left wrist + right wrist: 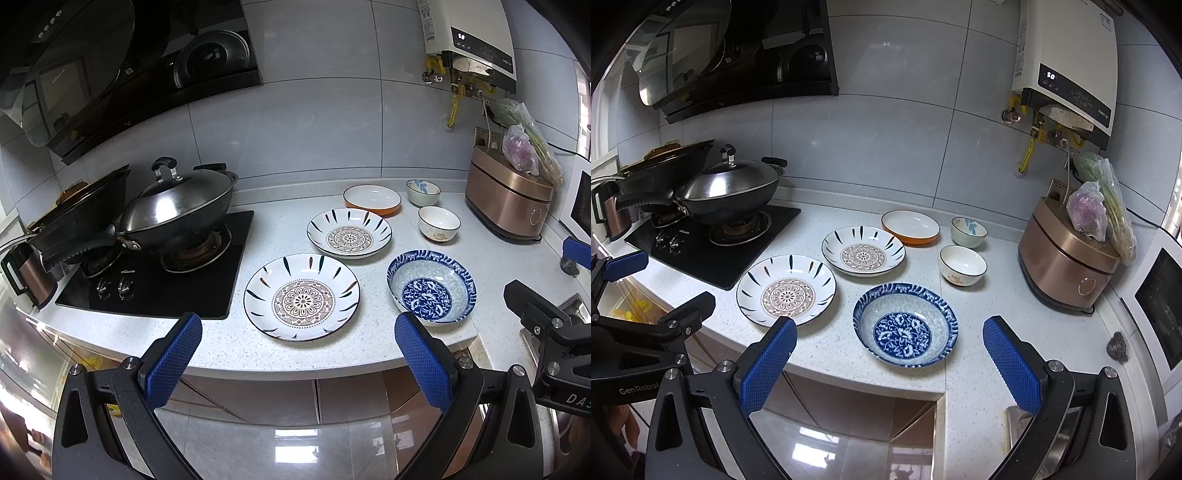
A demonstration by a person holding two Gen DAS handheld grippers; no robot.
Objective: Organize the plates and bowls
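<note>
On the white counter lie two patterned plates, a near one (301, 297) (785, 290) and a far one (349, 232) (863, 251). An orange-rimmed plate (372, 199) (910, 226) sits behind them. A blue floral bowl (431, 286) (905, 323) sits front right. Two small white bowls stand behind it, one near (439, 223) (962, 264) and one far (423, 192) (969, 231). My left gripper (299, 354) is open and empty, before the counter edge. My right gripper (890, 363) is open and empty, just short of the blue bowl.
A gas hob (155, 280) with a lidded wok (177, 210) and a second pan takes the counter's left. A copper rice cooker (1067, 258) with bagged vegetables stands at the right. A scouring pad (1117, 347) lies near a sink. A water heater (1067, 70) hangs above.
</note>
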